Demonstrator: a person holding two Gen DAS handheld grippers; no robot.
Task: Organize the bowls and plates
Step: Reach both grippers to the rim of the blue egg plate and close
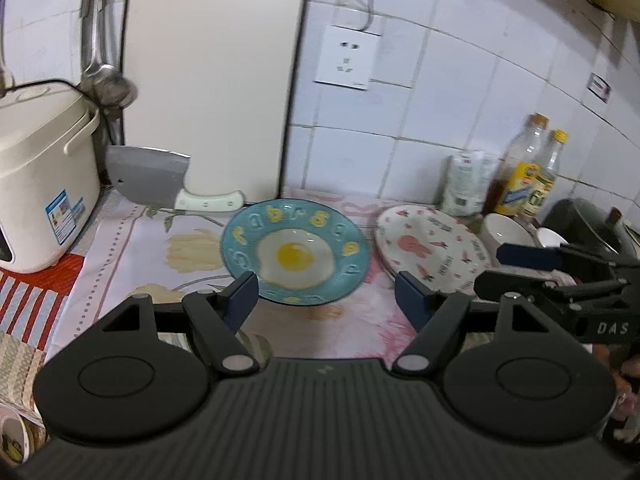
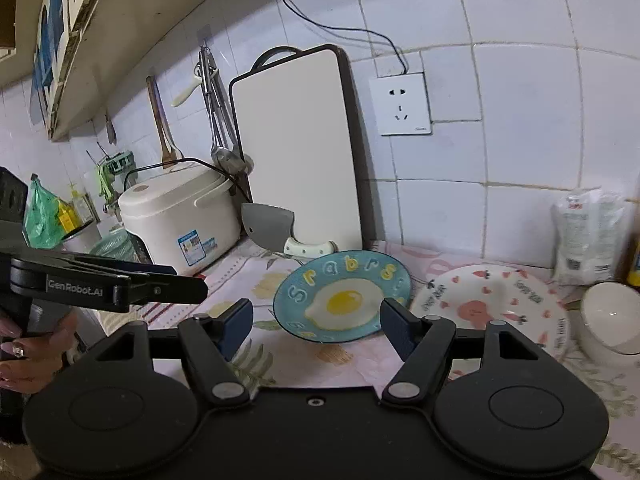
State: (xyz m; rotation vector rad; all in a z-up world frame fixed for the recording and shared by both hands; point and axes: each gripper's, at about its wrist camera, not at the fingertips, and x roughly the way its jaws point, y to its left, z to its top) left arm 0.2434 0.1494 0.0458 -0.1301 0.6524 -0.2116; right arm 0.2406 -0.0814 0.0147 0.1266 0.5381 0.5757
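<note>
Plates and a bowl sit on the cloth-covered counter point(image 1: 132, 240) below a white tiled wall. Nearest the middle is the blue plate point(image 1: 296, 252) with a fried-egg picture and yellow letters round its rim; it lies flat, with nothing on it. Just to its right lies the white plate point(image 1: 434, 248), printed with pink hearts and a pink animal, and its near edge seems to rest on another plate beneath, though that cannot be told for sure. Right of that stands a white bowl point(image 2: 612, 320), upright, close beside the white plate.

Left gripper point(image 1: 324, 296) hangs over the counter with its jaws wide apart and nothing between them; the blue plate lies just beyond its fingertips. Right gripper point(image 2: 316, 322) is likewise spread open and empty, with the blue plate showing between its fingers point(image 2: 396, 324) but not touched by them.

Behind the plates a cutting board point(image 1: 212, 88) leans upright against the wall, and a cleaver point(image 1: 160, 184) rests at its foot. A rice cooker point(image 1: 40, 184) stands to the left, and bottles point(image 1: 528, 172) stand at the right by the wall.
</note>
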